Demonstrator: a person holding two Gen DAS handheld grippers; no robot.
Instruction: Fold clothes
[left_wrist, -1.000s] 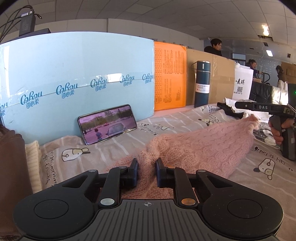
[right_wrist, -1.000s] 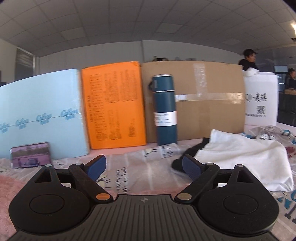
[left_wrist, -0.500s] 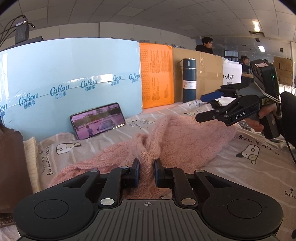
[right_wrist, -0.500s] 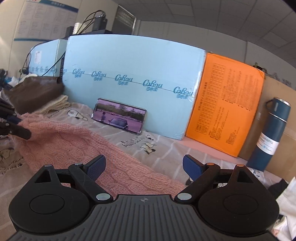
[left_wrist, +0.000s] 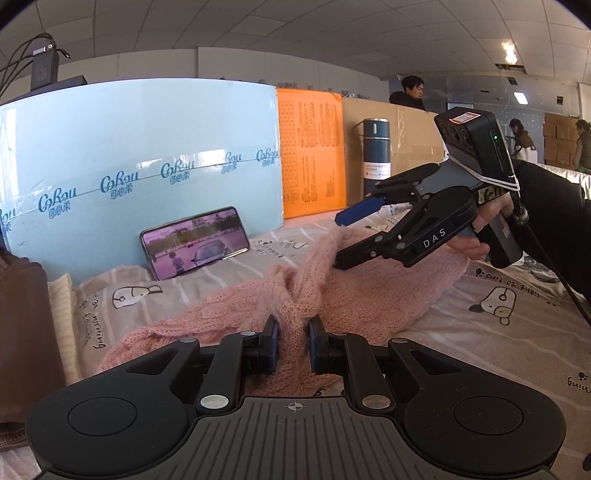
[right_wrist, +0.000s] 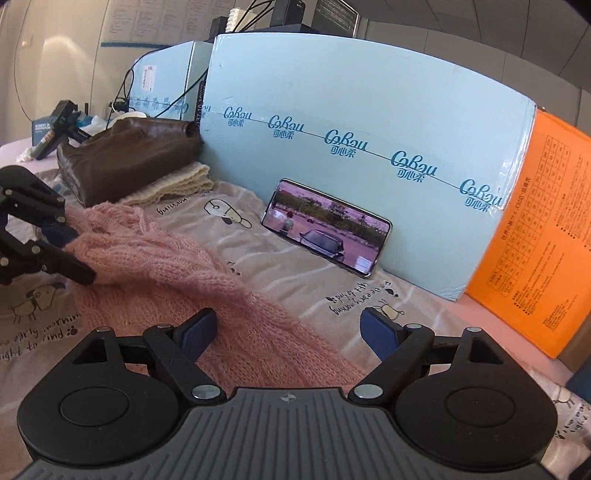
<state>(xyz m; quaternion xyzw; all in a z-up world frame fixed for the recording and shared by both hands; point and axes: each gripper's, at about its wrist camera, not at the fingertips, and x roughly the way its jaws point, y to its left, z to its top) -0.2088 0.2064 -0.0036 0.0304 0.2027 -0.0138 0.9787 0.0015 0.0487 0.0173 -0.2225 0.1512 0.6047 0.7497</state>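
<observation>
A pink knitted sweater (left_wrist: 369, 291) lies bunched on the cartoon-print sheet (left_wrist: 509, 332). My left gripper (left_wrist: 293, 332) is shut on a fold of its near edge, with knit squeezed between the pads. In the right wrist view the same left gripper (right_wrist: 74, 243) grips the sweater (right_wrist: 166, 266) at the far left. My right gripper (right_wrist: 288, 326) hovers over the sweater's other end. It is rolled on its side in the left wrist view (left_wrist: 338, 242). Its jaws are wide and closing; knit lies below and between them, and the pads do not press it.
A phone (left_wrist: 194, 245) playing video leans on a light-blue box (left_wrist: 147, 155). An orange box (left_wrist: 312, 155) and a dark-blue flask (left_wrist: 376, 158) stand further right. A folded brown garment (right_wrist: 125, 162) on a cream knit (right_wrist: 173, 184) sits at the left. People stand behind the boxes.
My right gripper swung left from the flask and white cloth to above the sweater, rolling as it went, and its jaws narrowed slightly. The left gripper kept its hold, shifted a little, then stayed still.
</observation>
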